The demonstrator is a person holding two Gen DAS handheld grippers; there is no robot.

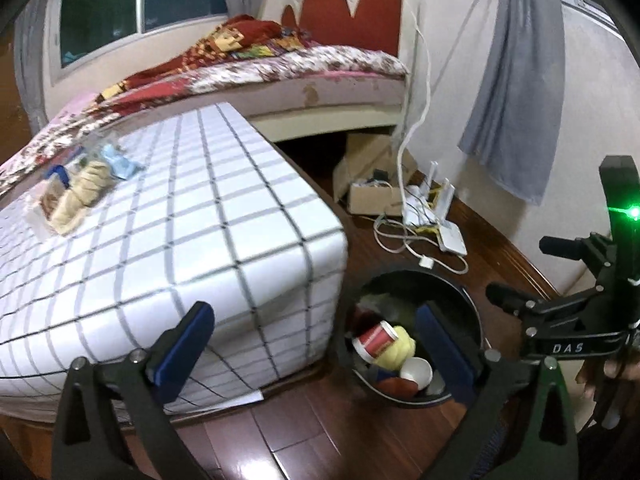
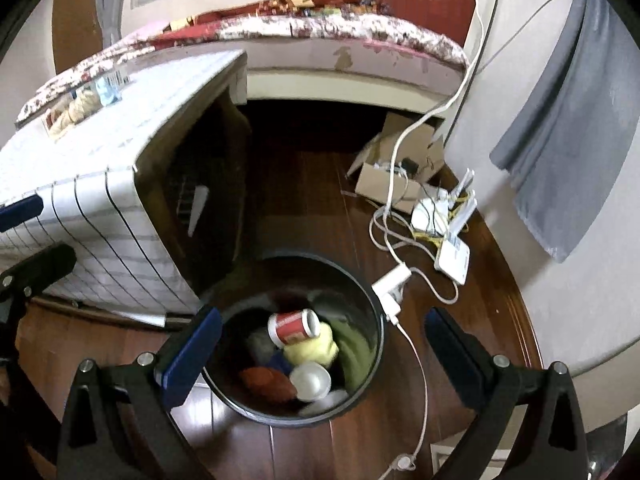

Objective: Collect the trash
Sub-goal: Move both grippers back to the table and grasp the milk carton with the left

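On the right hand-held gripper (image 1: 516, 300): "DAS".

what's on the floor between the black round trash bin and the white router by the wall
A white power adapter and looping white cables on the wooden floor, in the right wrist view.

We see a glossy dark wooden floor (image 2: 312, 200), a smooth black plastic bin (image 2: 376, 320), a printed paper cup (image 2: 294, 327) inside it, a matt checked cloth (image 1: 192, 208) over the counter, dull brown cardboard box (image 2: 384, 184), soft grey curtain cloth (image 1: 516, 80).
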